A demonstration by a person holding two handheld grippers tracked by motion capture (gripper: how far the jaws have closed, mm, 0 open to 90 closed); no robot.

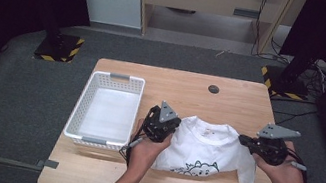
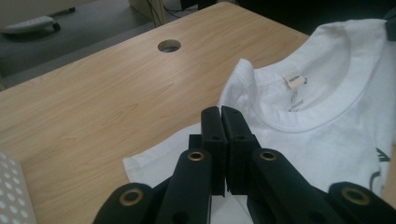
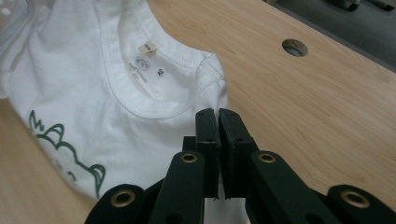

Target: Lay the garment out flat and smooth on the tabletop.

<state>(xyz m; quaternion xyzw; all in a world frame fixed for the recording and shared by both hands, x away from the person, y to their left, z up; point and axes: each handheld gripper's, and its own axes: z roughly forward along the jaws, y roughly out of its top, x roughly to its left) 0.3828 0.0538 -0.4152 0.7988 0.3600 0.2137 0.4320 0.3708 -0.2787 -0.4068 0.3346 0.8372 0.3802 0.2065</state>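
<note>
Centrally on the wooden worktop (image 1: pixel 232 91) lies a white T-shirt (image 1: pixel 206 150), collar facing away, beside a white basket (image 1: pixel 84 108). Both the left hand-held gripper (image 1: pixel 158 123) and right hand-held gripper (image 1: pixel 243 140) sit at its shoulders, jaws pressed together; whether they pinch fabric is unclear.
</note>
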